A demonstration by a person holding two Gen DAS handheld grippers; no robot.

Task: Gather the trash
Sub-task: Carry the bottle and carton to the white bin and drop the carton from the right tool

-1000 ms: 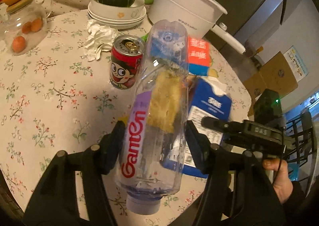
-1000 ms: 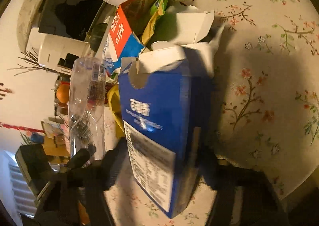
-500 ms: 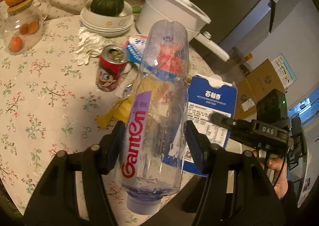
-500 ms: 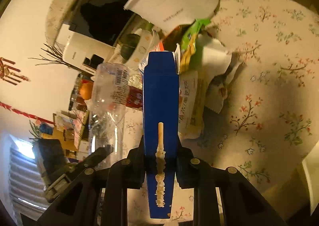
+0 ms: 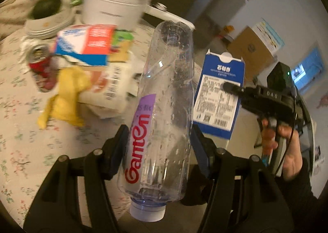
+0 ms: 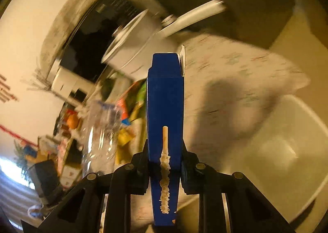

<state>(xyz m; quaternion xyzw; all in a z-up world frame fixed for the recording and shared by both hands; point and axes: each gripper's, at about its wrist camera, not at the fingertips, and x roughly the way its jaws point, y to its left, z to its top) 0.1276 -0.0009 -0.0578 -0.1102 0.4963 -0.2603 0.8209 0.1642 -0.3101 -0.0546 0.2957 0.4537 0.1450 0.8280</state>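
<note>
Now, left gripper (image 5: 157,140): my jaws clamp the clear Ganten water bottle (image 5: 162,109) at its lower body, cap toward the camera, base pointing away over the table.
Right gripper (image 6: 165,163): clenched on the blue carton (image 6: 165,109), flattened edge-on between the pads, with a pale glue seam running down its narrow face.
Left wrist view only: the carton's (image 5: 220,94) printed white label and barcode face me, and my right hand (image 5: 287,150) shows around the black grip beside it.
Right wrist view only: a pale plastic bin (image 6: 287,150) sits low on the right, just off the table edge.
Trash left on the table: a red-and-blue carton (image 5: 86,47), a yellow wrapper (image 5: 65,97), white paper packaging (image 5: 110,91) and a red drink can (image 5: 40,64), heaped together, blurred.
Surface: a floral tablecloth (image 5: 18,140) covers the table.
Behind the heap: a white lidded pot with a long handle (image 5: 114,5), and a dark green squash (image 5: 47,6) in stacked white bowls.
Room: cardboard boxes (image 5: 250,52) stand against a pale wall at the right.
</note>
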